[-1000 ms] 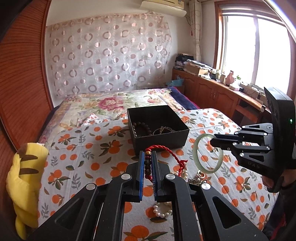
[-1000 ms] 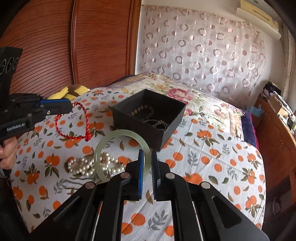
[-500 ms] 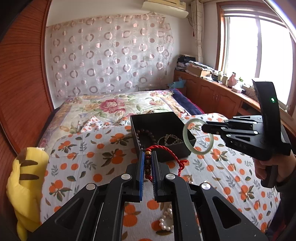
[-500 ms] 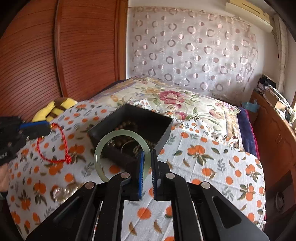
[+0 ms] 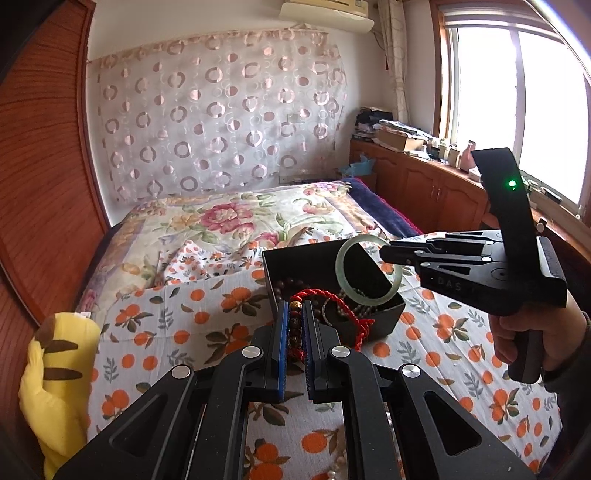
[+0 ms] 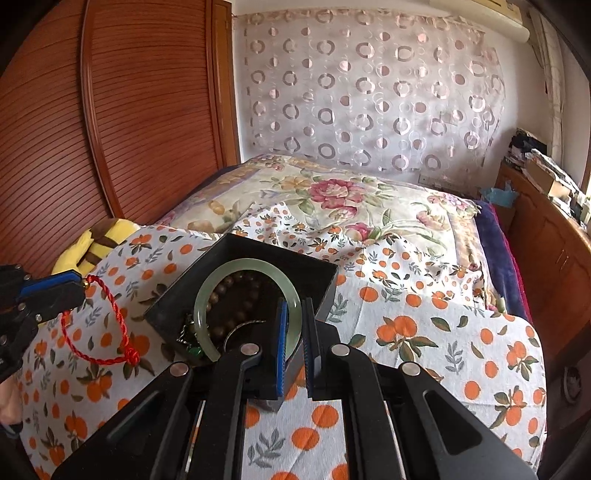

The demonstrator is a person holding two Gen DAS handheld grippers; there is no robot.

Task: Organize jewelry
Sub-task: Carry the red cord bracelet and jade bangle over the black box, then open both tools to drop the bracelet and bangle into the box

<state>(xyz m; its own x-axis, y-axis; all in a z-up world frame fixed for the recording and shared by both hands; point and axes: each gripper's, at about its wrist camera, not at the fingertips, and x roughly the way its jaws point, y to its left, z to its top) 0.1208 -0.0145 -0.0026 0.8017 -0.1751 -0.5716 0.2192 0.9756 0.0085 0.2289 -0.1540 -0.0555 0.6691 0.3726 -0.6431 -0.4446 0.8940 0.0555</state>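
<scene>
Jaws: left gripper (image 5: 294, 325) pinches red cord bracelet (image 5: 332, 306); right gripper (image 6: 293, 332) pinches jade bangle (image 6: 236, 269) over black box (image 6: 328, 277) rim

Your colours on the bed
You see a pale green bangle (image 6: 246, 300), red cord (image 6: 96, 325), black box (image 5: 376, 318), and orange-fruit print sheet (image 6: 436, 332).

1. A bed (image 5: 229, 236) fills the middle of the room, spread with a floral quilt and an orange-print sheet (image 6: 424, 332).
2. Behind the bed's head hangs a sheer curtain (image 5: 221, 125) patterned with circles.
3. Left of the bed stands a ribbed reddish wood panel (image 6: 147, 110).
4. Right of the bed, low wooden cabinets (image 5: 424, 192) run under a bright window (image 5: 517, 103).
5. Above the curtain sits an air conditioner (image 5: 325, 14).
</scene>
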